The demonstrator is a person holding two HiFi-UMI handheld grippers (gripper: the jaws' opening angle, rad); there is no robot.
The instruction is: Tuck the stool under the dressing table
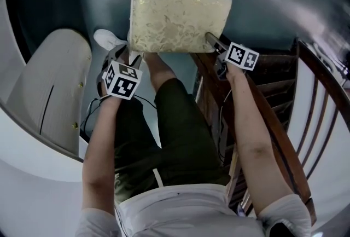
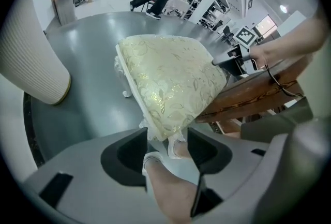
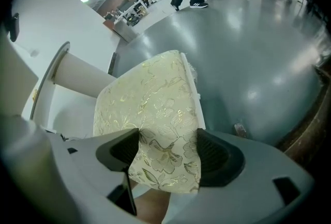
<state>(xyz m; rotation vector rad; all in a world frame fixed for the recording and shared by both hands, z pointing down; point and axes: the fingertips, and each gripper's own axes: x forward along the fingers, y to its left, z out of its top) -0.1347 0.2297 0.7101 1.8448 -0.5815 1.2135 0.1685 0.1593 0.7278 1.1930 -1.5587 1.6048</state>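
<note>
A: Tongs state, quick?
B: Left tongs (image 2: 165, 137) clamped on the near left corner of the stool (image 2: 170, 83), cushion edge pinched between the pads. Right tongs (image 3: 168, 153) likewise closed on the other near corner, brocade bulging between the jaws.
A: Stool location?
B: In front of the person over the grey floor (image 1: 262, 6), between a white ribbed furniture piece (image 2: 26, 62) on the left and a dark wooden frame (image 1: 273, 121) on the right. Not under anything yet, I'd say. Can't tell if it's lifted.
A: Handling?
B: Padded top is likely soft and a bit slick, so the pads sink in. The frame beneath looks stiff, probably moderate weight. A better hold is the white rim under the cushion, both corners together so it doesn't swing.
A: View differences?
B: Head view gives only the seat top. Left gripper view adds a white carved leg (image 2: 125, 92) and the right tongs across the seat. Right gripper view adds a white panel with a round column (image 3: 77, 75).
</note>
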